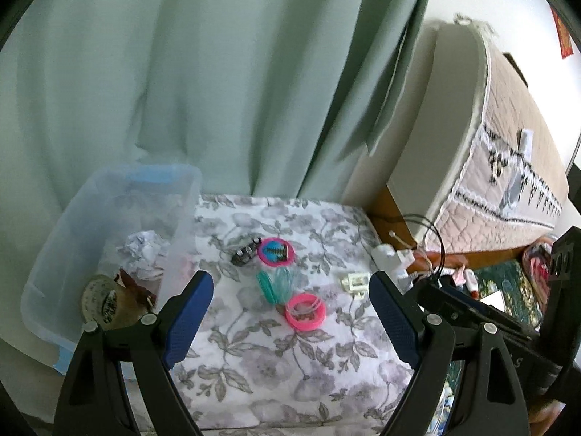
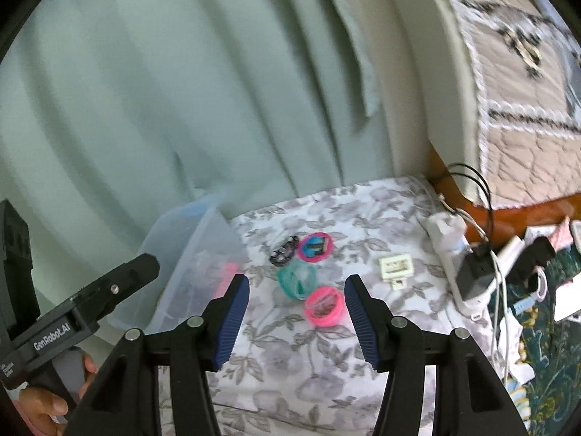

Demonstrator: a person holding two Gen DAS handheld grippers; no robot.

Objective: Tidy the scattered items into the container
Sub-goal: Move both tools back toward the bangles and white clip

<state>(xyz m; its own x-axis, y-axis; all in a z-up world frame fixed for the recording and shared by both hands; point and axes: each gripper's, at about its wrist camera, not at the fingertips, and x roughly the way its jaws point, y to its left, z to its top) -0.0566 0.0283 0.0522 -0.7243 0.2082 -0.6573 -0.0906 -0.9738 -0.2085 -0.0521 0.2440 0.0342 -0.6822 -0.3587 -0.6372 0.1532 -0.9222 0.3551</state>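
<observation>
A clear plastic bin [image 1: 47, 254] [image 2: 203, 232] stands at the left of a floral cloth [image 1: 276, 356] [image 2: 312, 356]; crumpled paper [image 1: 145, 250] and a tape roll [image 1: 100, 299] lie inside. On the cloth lie a pink coil ring [image 1: 305, 311] [image 2: 324, 306], a teal coil ring [image 1: 274, 283] [image 2: 297, 278], a pink round case [image 1: 276, 251] [image 2: 315, 247], a dark hair clip [image 1: 245, 252] [image 2: 284, 251] and a cream switch part [image 1: 354, 282] [image 2: 395, 268]. My left gripper [image 1: 290, 323] is open above the cloth, near side of the rings. My right gripper [image 2: 297, 321] is open, the pink ring just ahead between its fingers.
A green curtain [image 1: 218, 80] hangs behind. A white power strip with plugs and cables [image 2: 461, 265] [image 1: 394, 258] sits at the cloth's right edge. A quilted bed [image 1: 508, 152] rises to the right. Clutter lies on the dark rug [image 2: 544, 312].
</observation>
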